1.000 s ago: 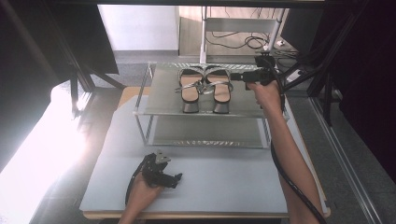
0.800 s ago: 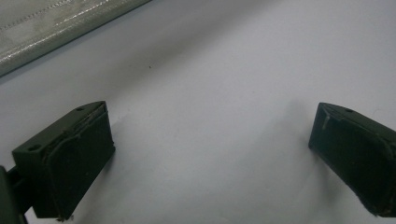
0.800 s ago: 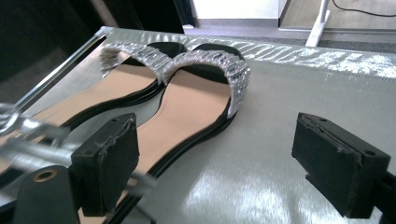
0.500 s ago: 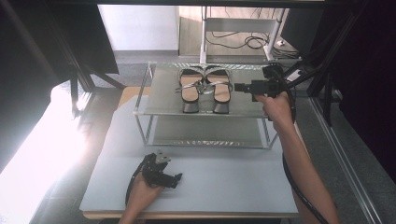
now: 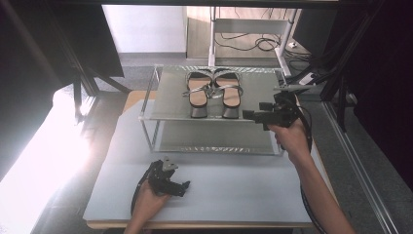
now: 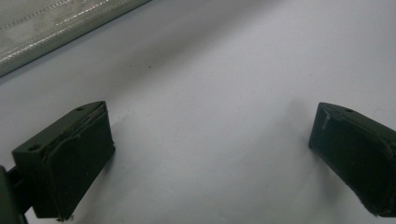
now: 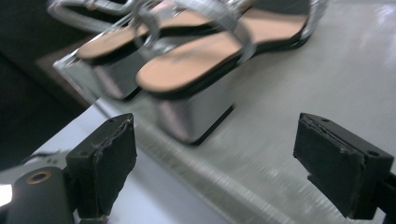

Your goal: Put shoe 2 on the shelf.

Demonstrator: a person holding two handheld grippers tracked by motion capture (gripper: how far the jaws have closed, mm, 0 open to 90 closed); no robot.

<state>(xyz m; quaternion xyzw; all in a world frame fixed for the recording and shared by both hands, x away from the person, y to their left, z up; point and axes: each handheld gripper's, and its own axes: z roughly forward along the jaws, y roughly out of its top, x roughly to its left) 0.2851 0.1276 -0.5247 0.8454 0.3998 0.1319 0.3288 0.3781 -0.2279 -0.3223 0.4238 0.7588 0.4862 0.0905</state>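
The left tool (image 5: 171, 181) stays resting on the tabletop (image 5: 234, 185), jaws wide and empty. On the rack's top shelf (image 5: 165, 105) the 2 block-heeled sandals (image 5: 214, 92) sit paired. The right tool (image 5: 253, 115), jaws wide, has drawn back toward the shelf's front right corner, likely leaving the pair placed.

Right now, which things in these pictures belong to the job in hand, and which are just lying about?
Belonging to the job:
- pair of sandals
- shelf rack
- right gripper, open, beside the sandals

Just about:
- left gripper, open, resting on the table
- cables on the floor behind
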